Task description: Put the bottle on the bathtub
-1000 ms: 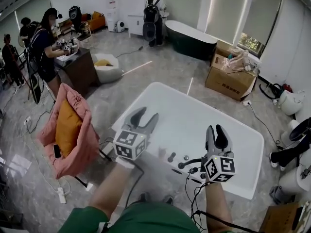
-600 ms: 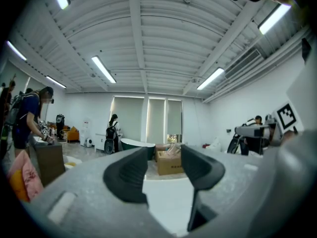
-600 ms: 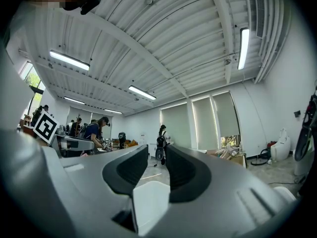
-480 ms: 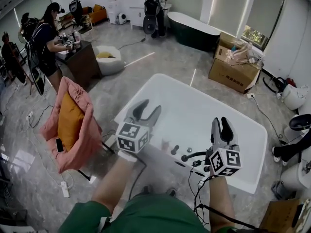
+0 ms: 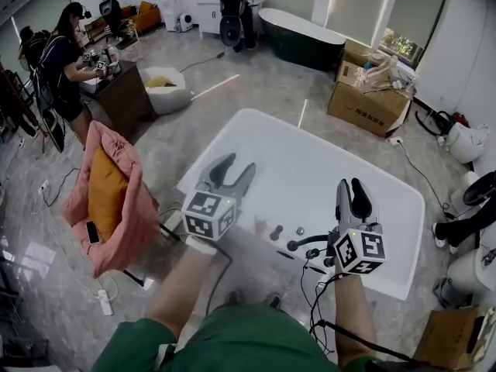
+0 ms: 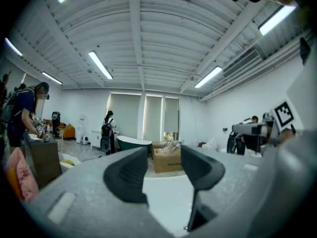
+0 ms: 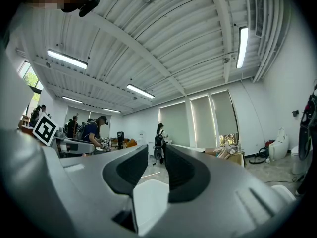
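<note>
Head view: left tongs (image 5: 236,166) and right tongs (image 5: 349,187) forward over bathtub (image 5: 310,157), both parted, empty.

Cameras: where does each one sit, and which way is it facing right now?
Head view: on the person's head, looking steeply down at the white bathtub; both forearms, the left gripper and the right gripper show.
Left gripper view: on the left gripper, looking outward and upward, mostly at the ceiling; its jaws stand apart, empty.
Right gripper view: on the right gripper, facing likewise; its jaws stand narrowly apart, empty.
Shared: both gripper views catch the standing person and the other gripper's marker cube.
</note>
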Motion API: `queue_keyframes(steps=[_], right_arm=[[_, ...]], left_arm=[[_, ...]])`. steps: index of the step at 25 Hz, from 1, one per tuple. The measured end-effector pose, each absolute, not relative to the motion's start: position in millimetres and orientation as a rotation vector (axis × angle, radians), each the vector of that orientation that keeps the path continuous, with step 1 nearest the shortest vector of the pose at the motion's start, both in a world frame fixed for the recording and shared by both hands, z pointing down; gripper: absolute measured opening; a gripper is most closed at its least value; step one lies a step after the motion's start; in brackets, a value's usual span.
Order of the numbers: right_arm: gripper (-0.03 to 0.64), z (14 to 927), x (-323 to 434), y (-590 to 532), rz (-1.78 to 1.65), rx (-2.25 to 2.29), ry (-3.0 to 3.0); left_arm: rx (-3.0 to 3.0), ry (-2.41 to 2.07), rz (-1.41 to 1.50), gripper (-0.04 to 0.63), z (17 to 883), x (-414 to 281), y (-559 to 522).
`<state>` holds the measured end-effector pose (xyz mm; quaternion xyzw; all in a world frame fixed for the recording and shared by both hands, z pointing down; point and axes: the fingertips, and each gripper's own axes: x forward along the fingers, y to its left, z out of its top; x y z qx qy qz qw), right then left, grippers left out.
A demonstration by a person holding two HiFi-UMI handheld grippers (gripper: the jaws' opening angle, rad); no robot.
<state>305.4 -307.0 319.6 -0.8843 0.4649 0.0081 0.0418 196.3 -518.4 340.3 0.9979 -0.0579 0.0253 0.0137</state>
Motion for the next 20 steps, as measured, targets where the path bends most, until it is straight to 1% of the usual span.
queue_keyframes(steps=[20], right_arm=[[0.106, 330, 318, -327, -0.010, -2.706, 1.436]], left_arm=[[3.088, -0.159, 0.121, 0.207, 358, 210, -535]])
